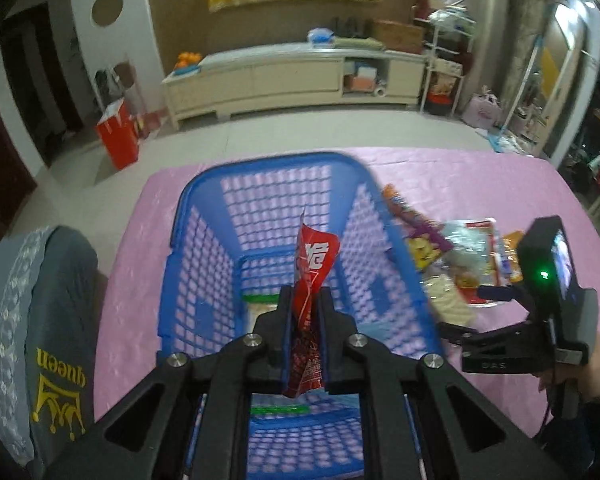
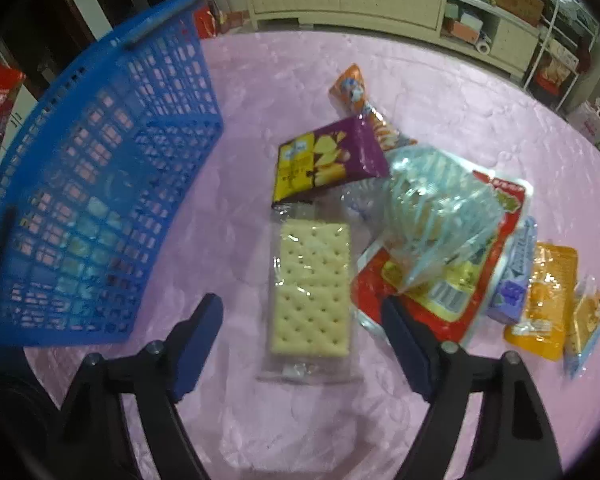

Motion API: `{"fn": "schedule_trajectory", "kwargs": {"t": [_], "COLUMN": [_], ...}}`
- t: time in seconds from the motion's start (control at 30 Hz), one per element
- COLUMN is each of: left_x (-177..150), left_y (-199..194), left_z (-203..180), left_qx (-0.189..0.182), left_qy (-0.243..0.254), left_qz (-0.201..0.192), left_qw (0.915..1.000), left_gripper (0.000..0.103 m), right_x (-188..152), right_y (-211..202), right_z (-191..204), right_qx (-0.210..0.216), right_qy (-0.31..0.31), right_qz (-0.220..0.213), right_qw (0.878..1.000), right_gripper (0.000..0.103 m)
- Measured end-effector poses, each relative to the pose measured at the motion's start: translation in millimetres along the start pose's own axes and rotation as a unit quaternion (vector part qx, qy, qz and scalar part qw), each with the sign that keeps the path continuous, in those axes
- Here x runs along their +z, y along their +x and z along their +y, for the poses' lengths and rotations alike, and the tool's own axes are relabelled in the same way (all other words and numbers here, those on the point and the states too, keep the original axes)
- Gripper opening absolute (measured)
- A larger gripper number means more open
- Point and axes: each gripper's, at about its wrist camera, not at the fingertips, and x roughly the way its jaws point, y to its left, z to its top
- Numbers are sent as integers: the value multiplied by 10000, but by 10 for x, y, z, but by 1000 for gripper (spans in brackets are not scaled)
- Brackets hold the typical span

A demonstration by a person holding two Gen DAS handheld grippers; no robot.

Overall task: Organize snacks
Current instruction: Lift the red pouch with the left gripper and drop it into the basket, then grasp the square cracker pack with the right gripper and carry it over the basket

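Red packet (image 1: 314, 276) clamped by left gripper (image 1: 305, 304) over basket (image 1: 204, 216) | right gripper (image 2: 302, 312) wide, straddling crackers (image 2: 310, 288)

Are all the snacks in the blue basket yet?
Not yet. Something green and pale already lies in the blue basket. The left gripper holds a red packet above it. The right gripper is open over the cracker pack; the purple chips bag and others wait on the table.

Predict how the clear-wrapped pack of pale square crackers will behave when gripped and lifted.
The clear-wrapped cracker pack probably lifts flat and stiff, since it holds a rigid slab. It is likely brittle if squeezed. Its glossy film may slip in the open right gripper.
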Motion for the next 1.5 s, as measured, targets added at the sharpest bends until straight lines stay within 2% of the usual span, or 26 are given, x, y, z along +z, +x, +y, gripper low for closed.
{"fn": "schedule_trajectory", "kwargs": {"t": [0.1,0.17,0.23,0.27,0.3,0.37,0.4,0.47,0.53,0.67,0.87,1.17,1.5], "left_x": [33,51,70,82,93,106,104,96,80,-13,-123,-263,-391], "left_y": [142,195,253,285,300,337,347,349,330,218,-16,-433,-884], "left_z": [148,200,250,274,270,263,266,280,278,302,315,278,257], "left_qx": [-14,-35,-117,-148,-136,-69,-37,-13,61,182,104,-17,67], "left_qy": [-141,-155,-197,-213,-207,-208,-229,-237,-204,-122,-134,-108,13], "left_qz": [179,249,309,338,360,390,406,412,404,320,186,-74,-394], "left_qw": [9997,9996,9993,9991,9990,9990,9989,9989,9990,9992,9997,9999,9992], "left_gripper": [10,10,11,11,15,29,40,47,61,69,71,72,75], "right_x": [13,22,11,18,39,43,36,49,32,-34,-124,-110,-74], "right_y": [97,134,139,139,148,147,131,94,48,-62,-338,-967,-1516], "right_z": [-23,-23,15,25,29,6,-1,-33,-52,-3,135,388,725], "right_qx": [-37,-98,-213,-304,-351,-241,-180,-105,-78,-47,22,-62,-18], "right_qy": [47,25,-78,-124,-175,-146,-105,-43,-28,-102,-130,-296,-573], "right_qz": [124,119,74,51,13,-12,-19,-37,-44,-95,-233,-701,-1131], "right_qw": [9999,9999,9997,9994,9992,9996,9998,9999,10000,9999,9996,9971,9919], "right_gripper": [74,72,63,54,49,47,47,47,47,47,47,47,47]}}
